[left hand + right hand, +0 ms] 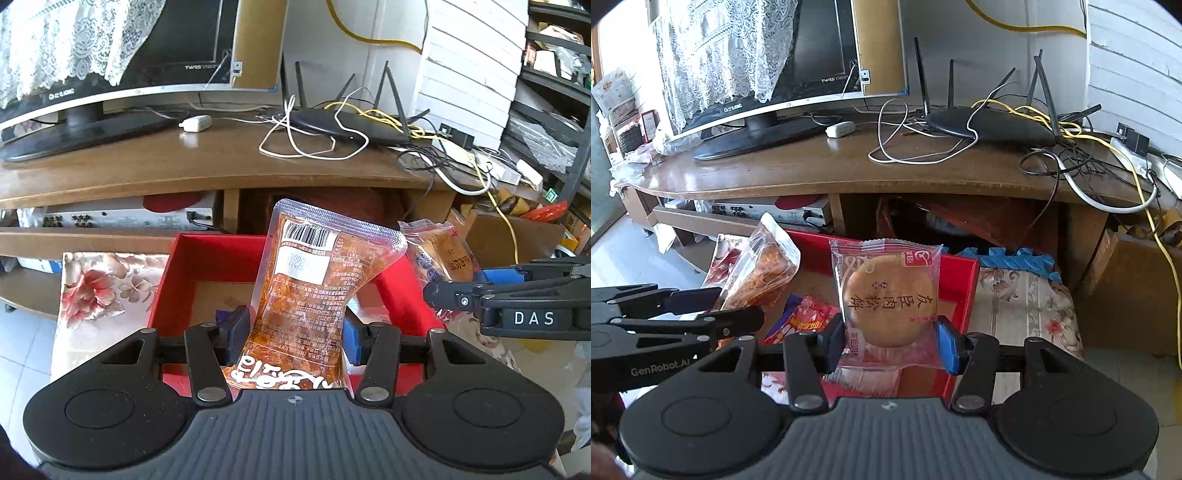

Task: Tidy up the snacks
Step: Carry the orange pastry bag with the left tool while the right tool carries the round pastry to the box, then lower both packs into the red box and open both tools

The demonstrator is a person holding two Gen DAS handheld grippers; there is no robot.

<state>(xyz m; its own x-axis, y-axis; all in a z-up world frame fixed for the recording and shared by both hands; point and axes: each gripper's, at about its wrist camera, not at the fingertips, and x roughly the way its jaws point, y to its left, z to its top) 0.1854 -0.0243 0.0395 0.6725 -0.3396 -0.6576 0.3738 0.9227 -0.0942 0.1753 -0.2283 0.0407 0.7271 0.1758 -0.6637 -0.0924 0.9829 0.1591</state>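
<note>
- The left tongs (pixel 295 332) pinch a clear pouch of orange-red spicy snack (pixel 314 288) across its lower half; the pouch stands nearly upright, its barcode label at the top, leaning slightly toward 1 o'clock.
- In the left wrist view the pouch hangs over the red box (pixel 207 251), whose brown cardboard floor shows at 9 o'clock of the pouch.
- The right tongs (pixel 891 343) clamp a wrapped round meat-floss pastry (pixel 888 299) by its clear wrapper, the printed face turned to the camera and the pack held upright.
- From the right wrist camera the pastry sits above the red box (pixel 960 280), with the box's right wall at 3 o'clock of it.
- Inside the box, at 8 o'clock of the pastry, lies a red and blue snack packet (pixel 809 317).
- The two tongs are close together: the left tongs (pixel 701 317) and their pouch (pixel 764 269) appear at 9 o'clock in the right wrist view, and the right tongs (pixel 461 291) with the pastry (pixel 439 258) appear at 3 o'clock in the left wrist view.
- The box rests on a floral cloth (pixel 1027 310), which shows at 3 o'clock of the box.
- Beyond, at 12 o'clock, a wooden counter (pixel 207 158) carries a monitor (pixel 110 55) draped with lace, a black router (pixel 347 125) and tangled cables (pixel 306 140).
</note>
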